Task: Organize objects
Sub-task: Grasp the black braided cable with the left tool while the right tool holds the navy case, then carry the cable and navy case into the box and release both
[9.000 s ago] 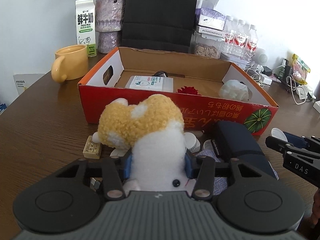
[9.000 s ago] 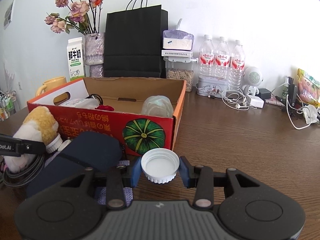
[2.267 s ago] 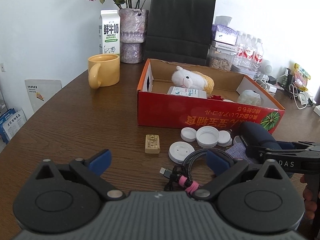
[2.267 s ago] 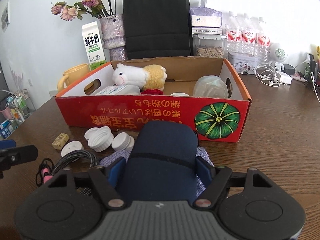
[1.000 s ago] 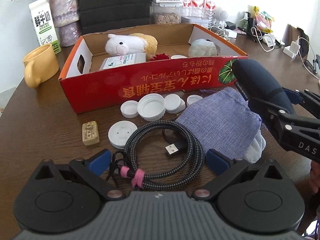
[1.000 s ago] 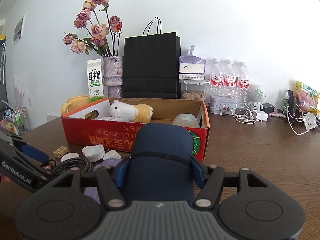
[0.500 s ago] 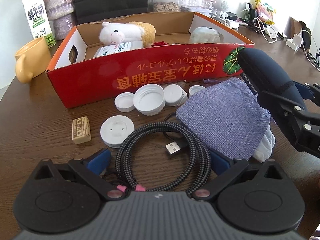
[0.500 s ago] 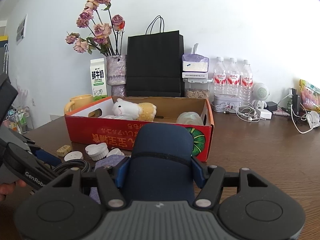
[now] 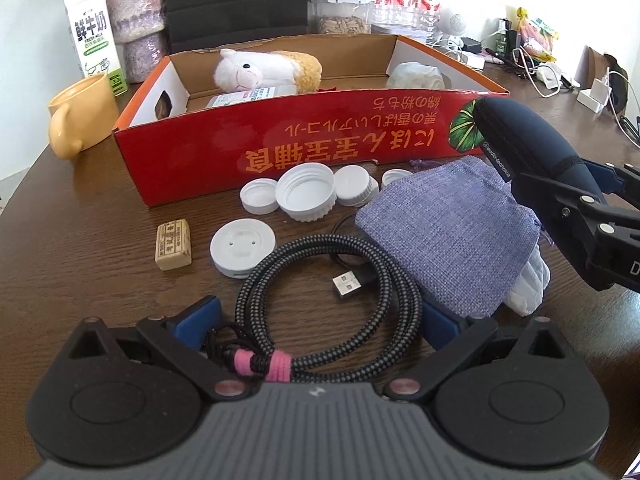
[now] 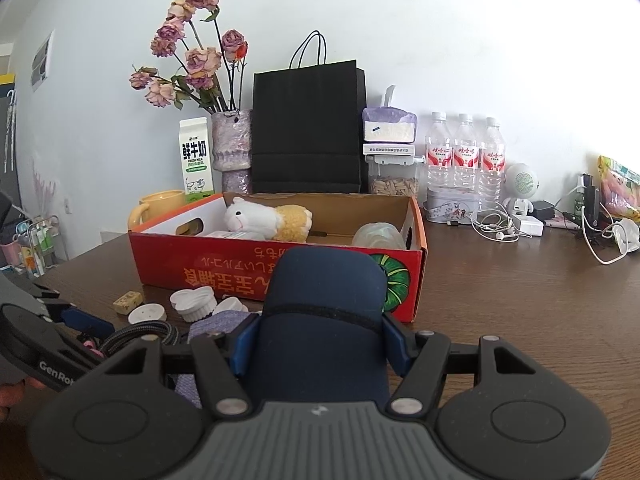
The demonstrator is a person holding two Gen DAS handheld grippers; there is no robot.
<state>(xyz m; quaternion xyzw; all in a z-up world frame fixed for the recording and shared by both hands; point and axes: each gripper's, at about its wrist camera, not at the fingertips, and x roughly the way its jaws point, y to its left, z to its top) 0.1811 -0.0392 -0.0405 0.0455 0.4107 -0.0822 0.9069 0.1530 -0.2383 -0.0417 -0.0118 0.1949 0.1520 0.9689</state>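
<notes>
Red box [image 9: 304, 148] holds plush alpaca [image 9: 264, 70]; right gripper [image 10: 320, 344] clamps navy case [image 10: 324, 320]; left gripper [image 9: 316, 320] spread wide.

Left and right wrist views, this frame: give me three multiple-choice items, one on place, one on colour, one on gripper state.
1. Where does the white-and-yellow plush alpaca lie?
A. inside the red cardboard box
B. on the table
C. in the yellow mug

2. What colour is the tie on the coiled black braided cable?
A. green
B. pink
C. white

3. What is the right gripper doing?
A. open, empty
B. shut on a cap
C. shut on the dark navy pouch

Answers: 1 A, it rests behind the box wall. 2 B, a pink band wraps the coil. 3 C, both pads press its sides.
</notes>
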